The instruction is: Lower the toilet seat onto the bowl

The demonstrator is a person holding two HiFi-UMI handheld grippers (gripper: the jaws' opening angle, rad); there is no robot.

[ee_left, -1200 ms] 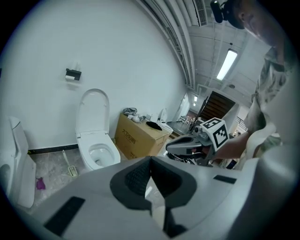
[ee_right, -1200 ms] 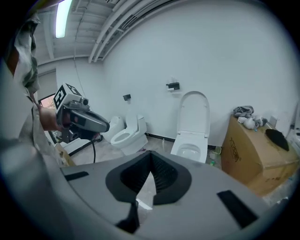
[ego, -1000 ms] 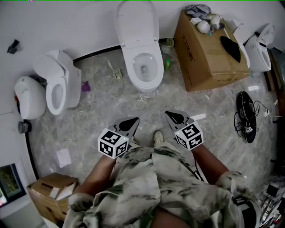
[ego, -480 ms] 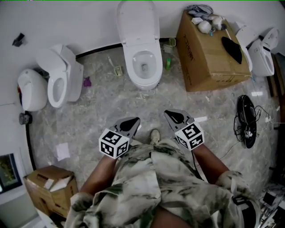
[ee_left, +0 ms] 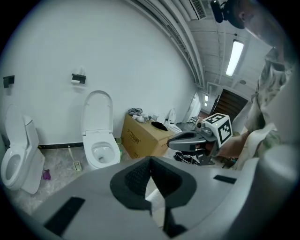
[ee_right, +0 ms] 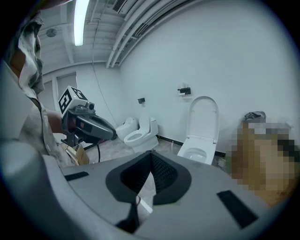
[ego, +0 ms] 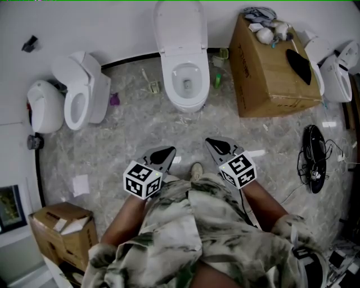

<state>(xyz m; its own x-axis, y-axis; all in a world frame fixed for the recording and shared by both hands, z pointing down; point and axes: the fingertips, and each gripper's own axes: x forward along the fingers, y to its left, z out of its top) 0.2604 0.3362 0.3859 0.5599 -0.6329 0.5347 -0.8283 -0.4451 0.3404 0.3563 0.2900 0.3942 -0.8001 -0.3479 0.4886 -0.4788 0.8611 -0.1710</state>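
Toilet seat (ego: 181, 25) upright behind bowl (ego: 170, 90), cloth (ego: 259, 12) atop cardboard box (ego: 270, 73), left tool (ego: 169, 151), right tool (ego: 209, 141) both clenched

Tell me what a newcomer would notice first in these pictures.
A white toilet stands in the middle of the far wall, its lid raised upright. A second toilet sits to its left and a big cardboard box to its right. Close to the person, the left gripper and right gripper are both shut and empty.
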